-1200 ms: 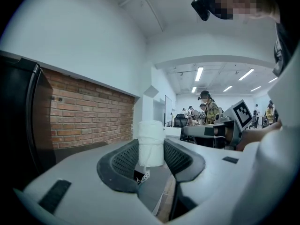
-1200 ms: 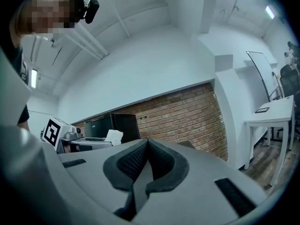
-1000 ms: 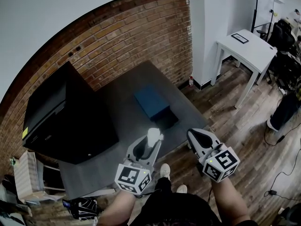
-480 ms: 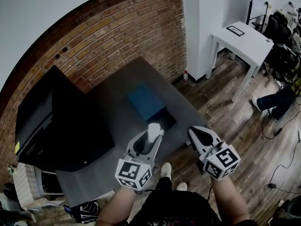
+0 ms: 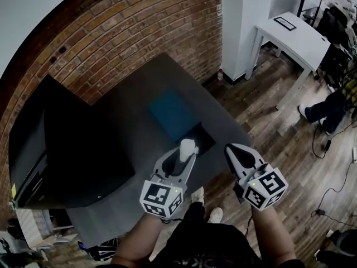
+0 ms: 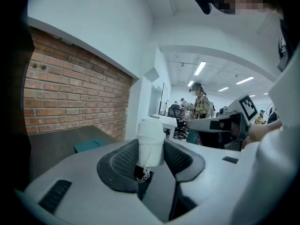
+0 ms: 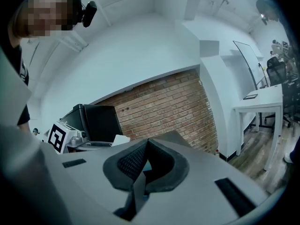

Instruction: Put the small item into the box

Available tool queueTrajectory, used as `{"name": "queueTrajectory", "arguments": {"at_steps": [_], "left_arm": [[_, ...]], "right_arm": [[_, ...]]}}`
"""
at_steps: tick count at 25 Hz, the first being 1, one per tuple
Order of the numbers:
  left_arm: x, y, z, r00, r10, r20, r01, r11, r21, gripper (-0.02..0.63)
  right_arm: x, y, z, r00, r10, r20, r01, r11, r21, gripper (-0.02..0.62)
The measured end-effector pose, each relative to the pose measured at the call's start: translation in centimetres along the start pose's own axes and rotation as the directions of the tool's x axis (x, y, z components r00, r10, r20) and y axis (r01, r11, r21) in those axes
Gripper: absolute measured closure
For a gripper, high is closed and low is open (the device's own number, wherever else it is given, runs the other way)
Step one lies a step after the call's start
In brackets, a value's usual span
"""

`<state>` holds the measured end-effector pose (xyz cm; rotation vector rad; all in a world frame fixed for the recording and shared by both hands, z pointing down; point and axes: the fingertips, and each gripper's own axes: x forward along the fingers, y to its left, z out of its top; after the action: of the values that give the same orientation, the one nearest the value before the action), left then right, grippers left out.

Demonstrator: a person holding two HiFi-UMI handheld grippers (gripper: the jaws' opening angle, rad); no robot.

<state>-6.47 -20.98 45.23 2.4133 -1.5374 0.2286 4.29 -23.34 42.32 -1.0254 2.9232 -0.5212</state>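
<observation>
Left hand-held gripper clamps the small white item between its jaws (right hand-held gripper closed)

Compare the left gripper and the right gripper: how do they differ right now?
The left gripper is shut on a small white item standing up between its jaws; the right gripper is shut on nothing. The left gripper's tip sits nearer the dark open box than the right gripper's. Both are grey, hand-held, with a marker cube.

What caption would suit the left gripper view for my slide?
Left gripper shut on a small white item, with a brick wall behind.
</observation>
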Motion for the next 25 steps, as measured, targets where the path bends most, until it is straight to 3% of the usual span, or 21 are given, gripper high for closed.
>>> {"name": "queueTrajectory", "arguments": {"at_steps": [11,19,25], "left_arm": [[5.5,3.4,-5.2,0.988,-0.052,-0.147,0.047,0.998,-0.035,0.416],[9.1,4.4,-9.5,0.959,-0.087,-0.269,0.074,0.995,-0.060,0.416],[10.9,5.0,-12.7,0.921,-0.079,-0.381,0.073,0.997,-0.032,0.416]], "right_arm": [[4.5,-3.2,-2.5,0.997,-0.046,-0.054,0.048,0.998,0.051,0.578],[5.9,-5.1,-3.9,0.994,-0.084,-0.076,0.091,0.992,0.088,0.578],[6.6,-6.1,-5.1,0.991,-0.101,-0.093,0.111,0.987,0.112,0.577]]}}
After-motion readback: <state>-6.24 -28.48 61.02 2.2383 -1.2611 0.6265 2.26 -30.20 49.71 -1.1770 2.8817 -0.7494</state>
